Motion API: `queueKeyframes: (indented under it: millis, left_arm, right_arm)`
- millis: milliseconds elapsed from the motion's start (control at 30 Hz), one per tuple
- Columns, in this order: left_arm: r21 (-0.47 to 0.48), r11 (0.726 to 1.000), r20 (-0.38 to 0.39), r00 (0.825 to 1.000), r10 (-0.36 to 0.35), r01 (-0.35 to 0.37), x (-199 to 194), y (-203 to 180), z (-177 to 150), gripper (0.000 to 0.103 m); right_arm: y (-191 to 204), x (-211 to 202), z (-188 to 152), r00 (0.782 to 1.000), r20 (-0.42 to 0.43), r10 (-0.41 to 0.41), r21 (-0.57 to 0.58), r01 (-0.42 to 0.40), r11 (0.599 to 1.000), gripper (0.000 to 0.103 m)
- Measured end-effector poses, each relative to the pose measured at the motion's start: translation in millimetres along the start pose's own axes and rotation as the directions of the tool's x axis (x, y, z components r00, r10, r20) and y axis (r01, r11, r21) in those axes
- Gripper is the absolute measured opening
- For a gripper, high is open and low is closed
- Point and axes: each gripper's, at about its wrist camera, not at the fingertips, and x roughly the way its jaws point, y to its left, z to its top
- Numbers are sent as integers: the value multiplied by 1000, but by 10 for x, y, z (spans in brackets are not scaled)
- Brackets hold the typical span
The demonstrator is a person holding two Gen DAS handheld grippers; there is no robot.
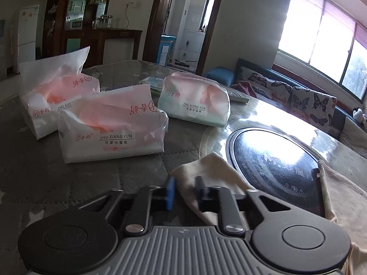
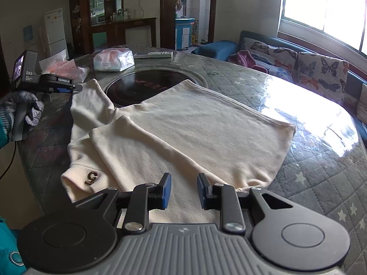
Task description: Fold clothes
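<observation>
A cream sweater (image 2: 195, 128) lies flat on the round table, one sleeve folded across its body and the other sleeve (image 2: 91, 98) stretched to the far left. My right gripper (image 2: 184, 191) is open and empty, just above the sweater's near edge. My left gripper (image 1: 186, 191) is open, its blue-padded fingers either side of the far sleeve's cuff (image 1: 206, 171); it also shows in the right wrist view (image 2: 76, 88), held by a gloved hand at the sleeve's end.
Three tissue packs (image 1: 110, 128) stand at the back of the table (image 2: 309, 171). A black round hotplate (image 1: 275, 160) is set in the table's middle, partly under the sweater. A remote control (image 2: 153, 55) lies beyond it. A butterfly-print sofa (image 2: 309, 68) stands on the right.
</observation>
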Motion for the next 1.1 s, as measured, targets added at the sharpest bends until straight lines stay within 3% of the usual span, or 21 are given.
queueKeyframes:
  millis: [167, 300, 467, 600, 700, 767, 867, 1100]
  left_arm:
    - [-23, 993, 52, 992, -117, 118, -195, -83, 71, 4]
    - [29, 962, 84, 958, -274, 273, -528, -443, 100, 4]
    - [109, 881, 96, 878, -470, 460, -937, -958, 102, 4]
    - [159, 781, 46, 786, -617, 604, -1189, -1383, -22, 4]
    - [173, 697, -42, 712, -701, 696, -1279, -1656, -212, 4]
    - [190, 650, -106, 673, -732, 736, -1298, -1805, -376, 4]
    - [217, 608, -188, 644, -742, 764, -1264, -1964, -629, 4]
    - [216, 554, -335, 594, -731, 804, -1112, -2090, -1012, 4]
  right_arm:
    - [-38, -51, -34, 1000, 15, -12, 26, 12, 1000, 24]
    - [-95, -105, -67, 999, 36, -25, 50, 23, 999, 24]
    - [-177, -179, -129, 997, 65, -37, 83, 32, 996, 24]
    - [-248, -246, -177, 995, 83, -50, 107, 41, 993, 24]
    - [-317, -311, -227, 993, 93, -66, 131, 54, 990, 24]
    - [-356, -351, -267, 992, 97, -78, 144, 63, 988, 24]
    - [-401, -389, -326, 992, 95, -88, 166, 71, 983, 24]
    - [-399, -417, -365, 991, 97, -91, 186, 72, 980, 24]
